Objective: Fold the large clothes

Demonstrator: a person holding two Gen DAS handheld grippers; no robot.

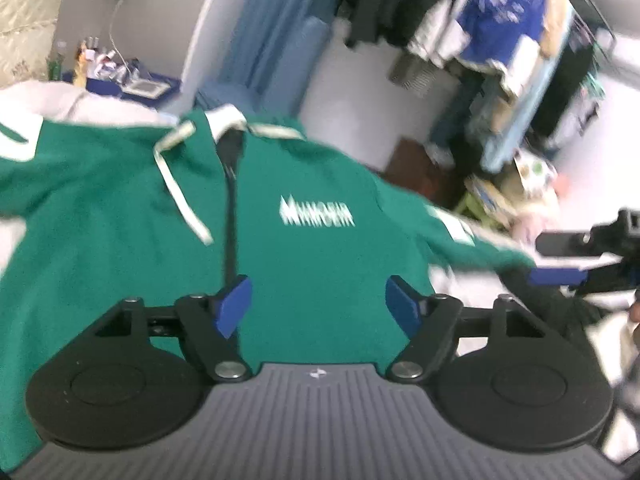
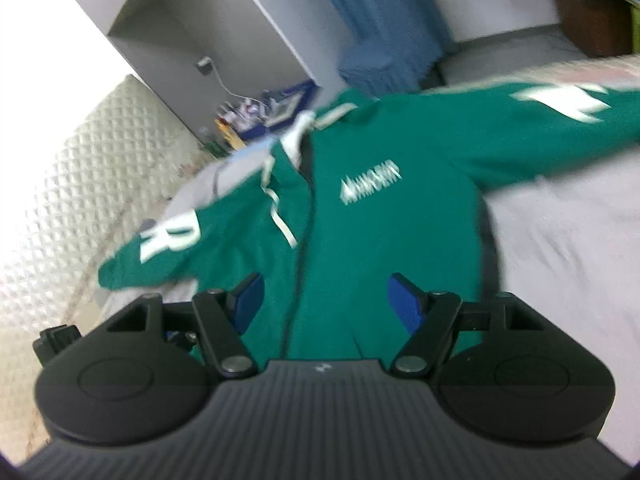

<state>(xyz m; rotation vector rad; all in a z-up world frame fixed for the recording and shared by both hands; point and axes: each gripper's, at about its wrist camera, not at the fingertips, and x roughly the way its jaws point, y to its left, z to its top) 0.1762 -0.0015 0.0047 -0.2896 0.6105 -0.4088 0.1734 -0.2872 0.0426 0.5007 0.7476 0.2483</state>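
Green fleece hoodie (image 1: 120, 216), white drawstrings (image 1: 176, 184), flat on pale bedsheet (image 2: 560, 240).

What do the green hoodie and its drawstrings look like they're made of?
Green hoodie: probably fleece or cotton-blend knit, since it looks matte and soft with gentle folds; blur hides the weave. Drawstrings: flat white woven tape, likely cotton, lying limp on the chest.
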